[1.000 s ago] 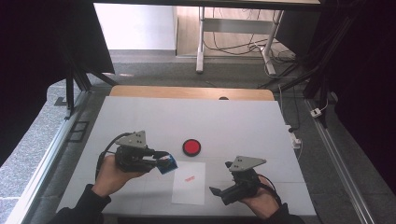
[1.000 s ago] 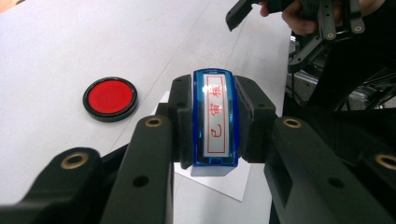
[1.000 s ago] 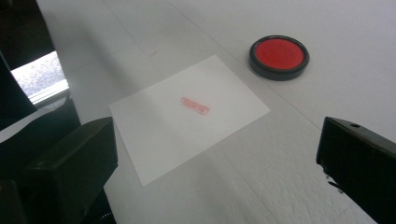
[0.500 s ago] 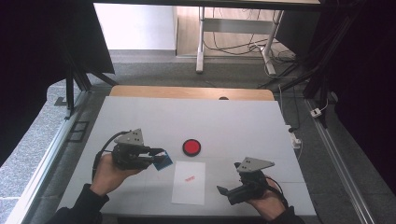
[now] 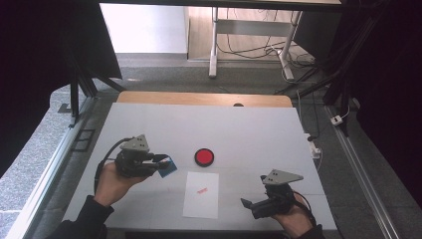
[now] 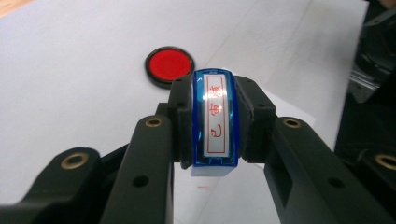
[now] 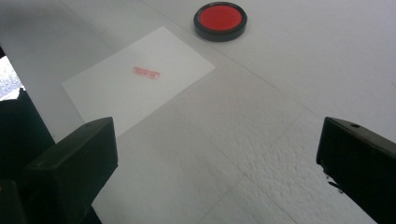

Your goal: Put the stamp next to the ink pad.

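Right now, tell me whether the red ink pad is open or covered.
Open. The ink pad sits on the table with its red surface bare inside the black rim, no lid on it. The sheet of paper beside it already carries a red mark.

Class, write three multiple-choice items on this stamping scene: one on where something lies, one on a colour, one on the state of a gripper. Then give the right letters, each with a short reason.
1. Where does the ink pad lie relative to the sheet of paper?
A. On the sheet
B. Beyond the sheet's far edge, on the table
C. Between the right gripper's fingers

2. What colour is the mark on the sheet?
A. Red
B. Blue
C. Black

3. What state is the left gripper in?
A. Open and empty
B. Shut on the ink pad
C. Shut on the stamp

Answers:
1. B: the ink pad rests on the table, just past the sheet of paper.
2. A: the mark is red.
3. C: the left gripper clamps the stamp from both sides; the right gripper is open.
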`<action>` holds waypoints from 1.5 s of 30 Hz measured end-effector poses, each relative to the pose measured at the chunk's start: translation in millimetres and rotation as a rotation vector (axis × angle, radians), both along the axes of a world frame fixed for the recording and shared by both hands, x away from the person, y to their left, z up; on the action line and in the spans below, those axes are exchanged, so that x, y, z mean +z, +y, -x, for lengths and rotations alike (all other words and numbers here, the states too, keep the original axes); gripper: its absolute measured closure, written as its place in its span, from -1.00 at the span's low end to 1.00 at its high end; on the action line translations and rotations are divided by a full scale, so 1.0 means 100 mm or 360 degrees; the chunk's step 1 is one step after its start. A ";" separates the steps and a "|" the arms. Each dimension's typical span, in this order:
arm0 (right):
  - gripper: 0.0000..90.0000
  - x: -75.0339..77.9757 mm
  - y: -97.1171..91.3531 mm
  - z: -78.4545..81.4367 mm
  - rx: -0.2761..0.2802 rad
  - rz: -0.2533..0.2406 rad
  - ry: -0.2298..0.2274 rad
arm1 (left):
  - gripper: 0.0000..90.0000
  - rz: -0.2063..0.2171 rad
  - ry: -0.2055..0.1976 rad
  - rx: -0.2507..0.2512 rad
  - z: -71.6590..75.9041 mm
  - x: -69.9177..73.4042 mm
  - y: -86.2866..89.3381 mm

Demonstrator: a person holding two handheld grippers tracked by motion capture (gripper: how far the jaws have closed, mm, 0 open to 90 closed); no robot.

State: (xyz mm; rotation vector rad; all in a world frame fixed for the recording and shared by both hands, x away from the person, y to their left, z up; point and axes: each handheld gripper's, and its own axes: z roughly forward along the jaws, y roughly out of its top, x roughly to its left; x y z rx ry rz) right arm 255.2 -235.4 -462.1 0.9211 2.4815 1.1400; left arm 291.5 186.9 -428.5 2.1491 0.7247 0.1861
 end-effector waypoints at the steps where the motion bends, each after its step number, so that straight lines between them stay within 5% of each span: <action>1: -1.00 0.00 -0.01 0.00 -0.0007 0.0009 0.0004 | 0.56 -0.0002 0.0001 0.0012 -0.01 -0.01 0.01; 19: -1.00 -0.01 -0.25 0.07 -0.0095 0.0032 0.0022 | 0.56 -0.0077 0.0061 0.0224 -0.14 -0.15 0.21; 45: -1.00 0.02 -0.41 0.15 -0.0194 0.0017 -0.0015 | 0.56 -0.0167 0.0131 0.0422 -0.33 -0.43 0.33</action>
